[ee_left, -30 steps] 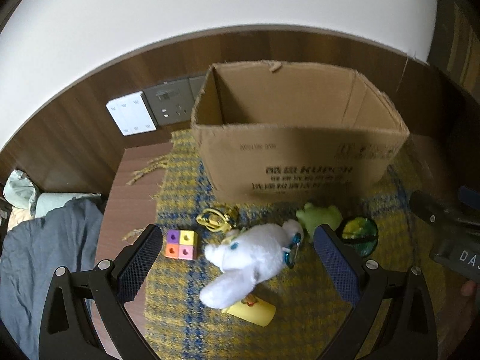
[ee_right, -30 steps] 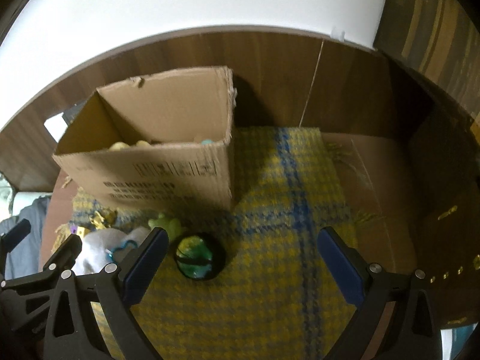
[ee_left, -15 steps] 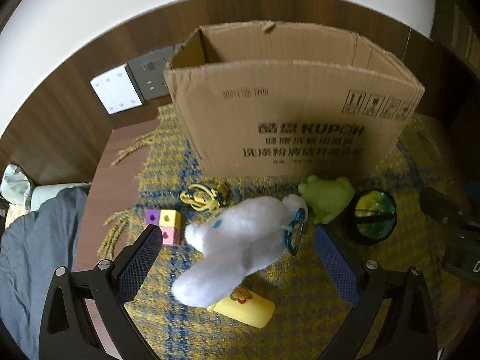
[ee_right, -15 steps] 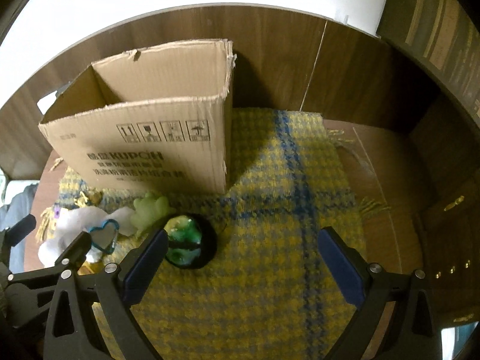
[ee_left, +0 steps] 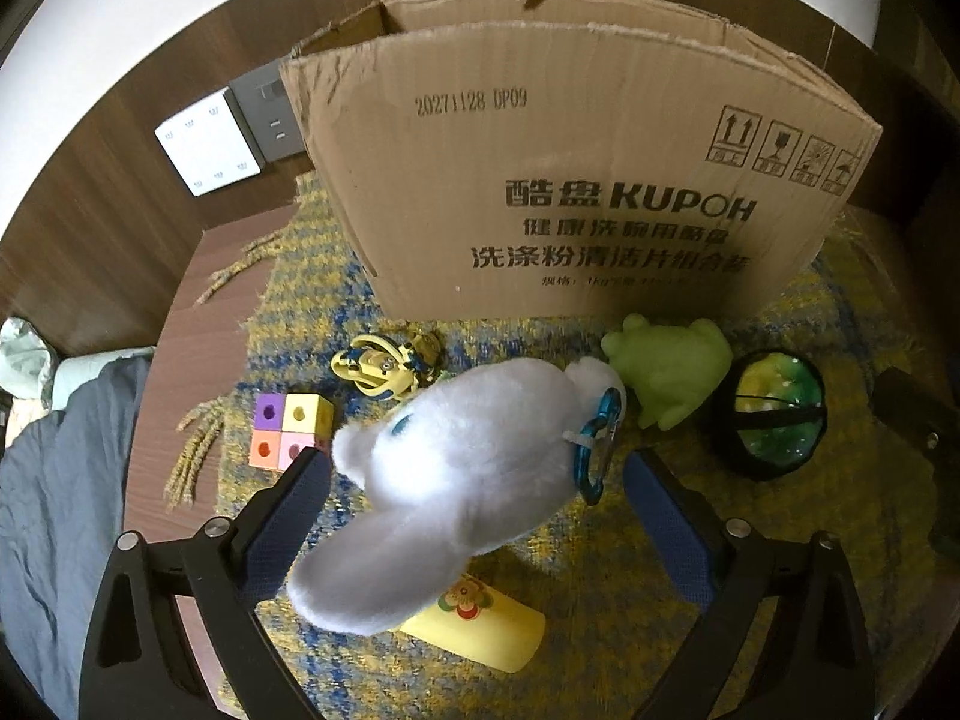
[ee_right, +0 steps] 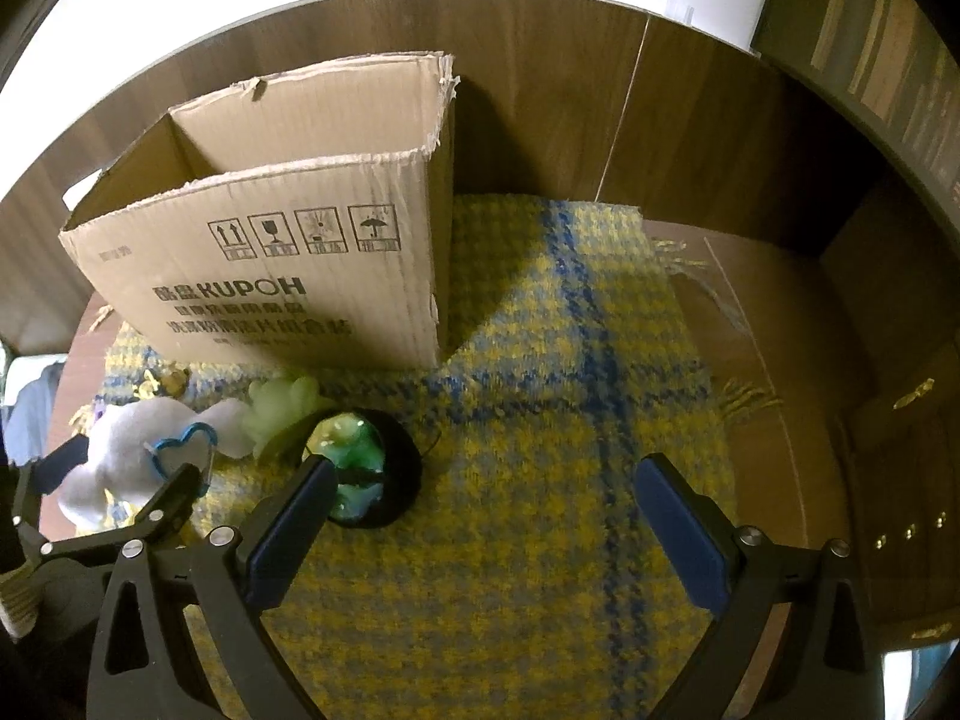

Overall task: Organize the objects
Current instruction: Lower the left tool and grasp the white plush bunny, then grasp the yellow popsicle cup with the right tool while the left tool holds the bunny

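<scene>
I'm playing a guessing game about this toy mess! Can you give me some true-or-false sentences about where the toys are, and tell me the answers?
1. The white plush toy lies between the open fingers of the left gripper. True.
2. The green frog is inside the cardboard box. False: it sits on the plaid cloth in front of the box.
3. A blue clip hangs on the plush toy. True.
4. The right gripper is shut on the green ball. False: it is open and holds nothing.
5. The colored block is stacked on the yellow bottle. False: they lie apart on the cloth.
</scene>
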`<state>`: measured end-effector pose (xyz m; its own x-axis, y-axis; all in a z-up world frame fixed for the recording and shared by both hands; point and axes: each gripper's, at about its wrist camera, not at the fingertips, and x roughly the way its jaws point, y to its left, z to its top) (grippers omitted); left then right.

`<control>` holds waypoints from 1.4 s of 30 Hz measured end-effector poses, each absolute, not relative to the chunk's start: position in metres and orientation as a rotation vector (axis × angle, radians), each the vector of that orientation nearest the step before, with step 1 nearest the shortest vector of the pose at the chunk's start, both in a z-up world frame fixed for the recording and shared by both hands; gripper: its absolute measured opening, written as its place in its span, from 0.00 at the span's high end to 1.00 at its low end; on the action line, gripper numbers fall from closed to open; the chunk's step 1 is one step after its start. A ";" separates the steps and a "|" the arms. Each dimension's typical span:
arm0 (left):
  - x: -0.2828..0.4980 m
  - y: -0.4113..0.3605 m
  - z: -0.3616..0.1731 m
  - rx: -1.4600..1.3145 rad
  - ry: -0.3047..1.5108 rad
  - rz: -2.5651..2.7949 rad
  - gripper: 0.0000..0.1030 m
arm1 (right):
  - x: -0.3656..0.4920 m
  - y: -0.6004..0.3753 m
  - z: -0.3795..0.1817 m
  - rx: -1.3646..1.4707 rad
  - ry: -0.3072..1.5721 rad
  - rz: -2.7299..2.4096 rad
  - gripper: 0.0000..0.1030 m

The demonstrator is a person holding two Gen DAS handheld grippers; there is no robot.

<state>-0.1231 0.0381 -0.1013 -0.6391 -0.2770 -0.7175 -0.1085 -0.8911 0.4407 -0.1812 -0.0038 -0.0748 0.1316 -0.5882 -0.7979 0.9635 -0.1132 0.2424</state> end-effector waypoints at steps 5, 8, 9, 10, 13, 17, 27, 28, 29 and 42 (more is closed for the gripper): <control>-0.128 0.035 -0.102 1.278 -0.673 -2.675 0.16 | -0.180 -0.004 -0.077 0.963 0.524 -1.414 0.03; -0.132 0.035 -0.106 1.289 -0.684 -2.663 0.18 | -0.180 -0.005 -0.078 0.966 0.526 -1.413 0.03; -0.132 0.035 -0.107 1.284 -0.693 -2.660 0.18 | -0.180 -0.005 -0.078 0.966 0.527 -1.414 0.03; -0.133 0.036 -0.108 1.279 -0.702 -2.657 0.19 | -0.179 -0.005 -0.078 0.964 0.529 -1.415 0.03; -0.133 0.036 -0.109 1.264 -0.718 -2.650 0.24 | -0.178 -0.005 -0.078 0.962 0.533 -1.416 0.03; -0.130 0.037 -0.109 1.251 -0.737 -2.654 0.30 | -0.178 -0.005 -0.080 0.967 0.538 -1.415 0.03; -0.117 0.027 -0.094 1.211 -0.693 -2.658 0.33 | -0.175 -0.004 -0.074 0.963 0.524 -1.405 0.03; -0.115 0.025 -0.091 1.205 -0.688 -2.658 0.33 | -0.174 -0.004 -0.074 0.964 0.521 -1.401 0.03; -0.114 0.024 -0.088 1.199 -0.684 -2.660 0.33 | -0.173 -0.004 -0.073 0.964 0.521 -1.397 0.03; -0.081 -0.016 -0.057 1.125 -0.598 -2.631 0.33 | -0.130 0.000 -0.059 0.924 0.527 -1.314 0.03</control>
<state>-0.0810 -0.0161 -0.0567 -0.6836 -0.3510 -0.6399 0.0398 -0.8934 0.4475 -0.1303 0.0002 -0.0588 0.2152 -0.5810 -0.7849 0.9624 -0.0101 0.2713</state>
